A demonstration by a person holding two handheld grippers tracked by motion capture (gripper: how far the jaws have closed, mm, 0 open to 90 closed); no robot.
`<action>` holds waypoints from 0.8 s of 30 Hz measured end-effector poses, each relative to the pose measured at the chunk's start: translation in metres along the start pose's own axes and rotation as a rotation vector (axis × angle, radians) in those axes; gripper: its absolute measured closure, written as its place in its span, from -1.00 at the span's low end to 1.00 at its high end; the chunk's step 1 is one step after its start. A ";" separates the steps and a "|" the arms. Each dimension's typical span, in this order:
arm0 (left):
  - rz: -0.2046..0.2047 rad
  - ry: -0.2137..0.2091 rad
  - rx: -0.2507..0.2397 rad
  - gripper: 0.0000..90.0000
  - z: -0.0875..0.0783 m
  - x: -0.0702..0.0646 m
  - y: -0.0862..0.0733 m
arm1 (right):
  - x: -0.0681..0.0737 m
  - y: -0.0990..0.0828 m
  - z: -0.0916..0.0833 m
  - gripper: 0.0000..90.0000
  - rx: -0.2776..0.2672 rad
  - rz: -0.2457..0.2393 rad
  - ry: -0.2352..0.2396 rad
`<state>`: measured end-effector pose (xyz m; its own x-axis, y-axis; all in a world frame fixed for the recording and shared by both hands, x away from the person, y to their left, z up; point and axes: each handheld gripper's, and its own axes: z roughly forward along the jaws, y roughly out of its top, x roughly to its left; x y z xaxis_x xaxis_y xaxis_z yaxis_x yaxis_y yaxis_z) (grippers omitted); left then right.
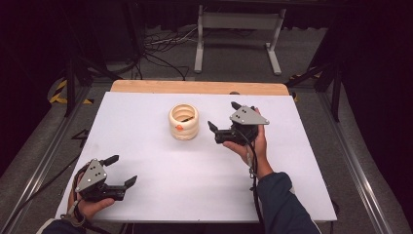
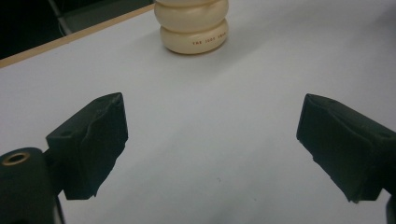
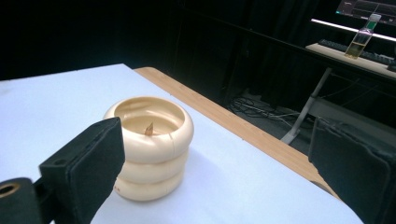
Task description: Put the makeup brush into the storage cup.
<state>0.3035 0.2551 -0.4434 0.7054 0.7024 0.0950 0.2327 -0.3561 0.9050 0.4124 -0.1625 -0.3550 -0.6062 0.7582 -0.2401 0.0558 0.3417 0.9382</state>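
A white rectangular table top (image 1: 160,190) with a bare wooden strip along its far edge (image 1: 199,87) carries a cream-coloured ribbed ring-shaped container (image 1: 183,122), standing upright near the middle of the far half. It has a small orange mark low on its near side and something dark inside, too small to make out. The right gripper (image 1: 223,117) (black, with a grey three-cornered plate on top) is held just to the right of the container, jaws spread wide with nothing between them, apart from the container. The left gripper (image 1: 123,170) rests at the near left corner, jaws also wide and empty, well apart from the container. Beyond the table lie grey floor and tangled cables (image 1: 160,46).
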 end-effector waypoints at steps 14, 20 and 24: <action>-0.006 0.013 -0.001 -0.79 -0.001 0.001 0.000 | 0.002 -0.013 -0.020 -0.95 0.005 -0.040 -0.015; -0.008 0.011 0.007 -0.79 0.000 0.001 -0.001 | 0.000 -0.019 -0.029 -0.94 0.001 -0.043 -0.031; -0.003 0.010 0.009 -0.79 0.000 0.000 0.000 | -0.003 -0.024 -0.034 -0.93 0.004 -0.040 -0.042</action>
<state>0.3035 0.2555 -0.4437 0.6983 0.7093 0.0965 0.2406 -0.3595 0.9016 0.3858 -0.1917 -0.3683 -0.5744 0.7663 -0.2879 0.0351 0.3744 0.9266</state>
